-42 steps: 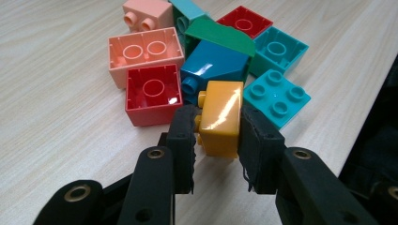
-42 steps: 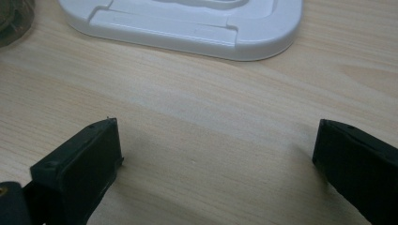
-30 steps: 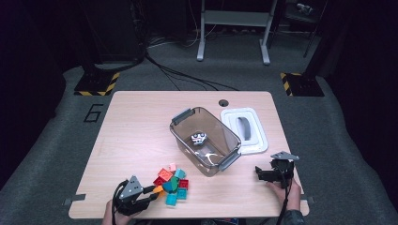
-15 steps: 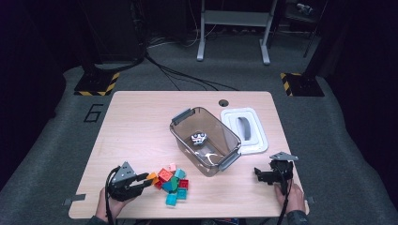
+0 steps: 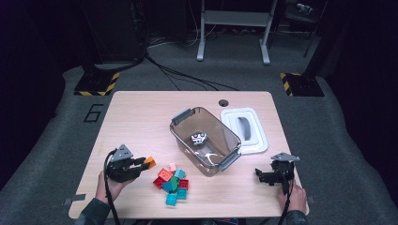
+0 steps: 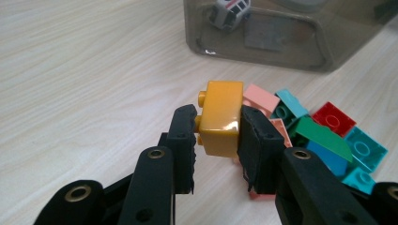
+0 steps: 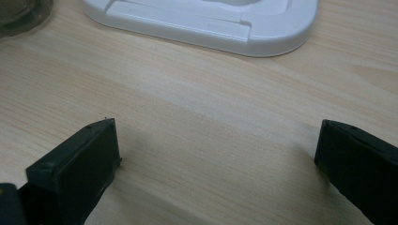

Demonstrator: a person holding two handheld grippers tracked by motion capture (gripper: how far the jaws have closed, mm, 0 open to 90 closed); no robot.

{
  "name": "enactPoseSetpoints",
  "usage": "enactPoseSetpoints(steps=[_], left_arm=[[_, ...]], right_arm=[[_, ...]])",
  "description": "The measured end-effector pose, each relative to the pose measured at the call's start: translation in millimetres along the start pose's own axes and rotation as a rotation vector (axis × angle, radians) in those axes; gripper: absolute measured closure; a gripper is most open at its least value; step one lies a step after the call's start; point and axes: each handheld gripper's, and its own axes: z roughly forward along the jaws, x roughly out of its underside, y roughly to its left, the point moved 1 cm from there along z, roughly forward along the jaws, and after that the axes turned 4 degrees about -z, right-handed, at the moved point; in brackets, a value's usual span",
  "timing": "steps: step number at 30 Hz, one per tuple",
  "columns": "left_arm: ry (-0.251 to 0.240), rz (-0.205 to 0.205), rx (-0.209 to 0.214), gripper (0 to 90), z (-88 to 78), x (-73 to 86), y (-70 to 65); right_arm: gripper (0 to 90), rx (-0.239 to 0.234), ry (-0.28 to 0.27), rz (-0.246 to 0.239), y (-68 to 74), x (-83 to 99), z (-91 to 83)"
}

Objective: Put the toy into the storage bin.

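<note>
You can read one sign: a dark numeral "6" (image 5: 94, 113) on the grey floor (image 5: 56, 140), just beside the desk's (image 5: 141, 117) far left corner.

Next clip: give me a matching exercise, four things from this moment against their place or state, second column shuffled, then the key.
Things:
1. orange brick
2. white lid
3. toy car
4. right gripper

Places or states:
A. inside the clear bin
B. jaws wide open over bare table
C. clamped between the jaws of the left gripper
D. flat on the table, on the far side of the bin from the loose bricks

Pairs: 1-C, 2-D, 3-A, 4-B
</note>
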Motion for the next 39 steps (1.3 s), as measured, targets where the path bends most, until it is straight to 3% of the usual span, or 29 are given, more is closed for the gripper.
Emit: enactPoseSetpoints(steps=[17, 27, 39], left_arm=[[-0.002, 0.014, -0.035, 67.8, 2.9, -43.2, 20.0], [-0.031, 0.004, -0.054, 67.8, 2.2, -73.6, 30.0], [-0.05, 0.084, -0.077, 67.8, 7.5, -121.1, 20.6]], right_arm=[[0.0, -0.005, 0.0, -0.001, -0.4, 0.0, 0.1], [0.0, -0.004, 0.001, -0.002, -0.5, 0.0, 0.0], [0.0, -0.008, 0.001, -0.004, -0.7, 0.0, 0.2]])
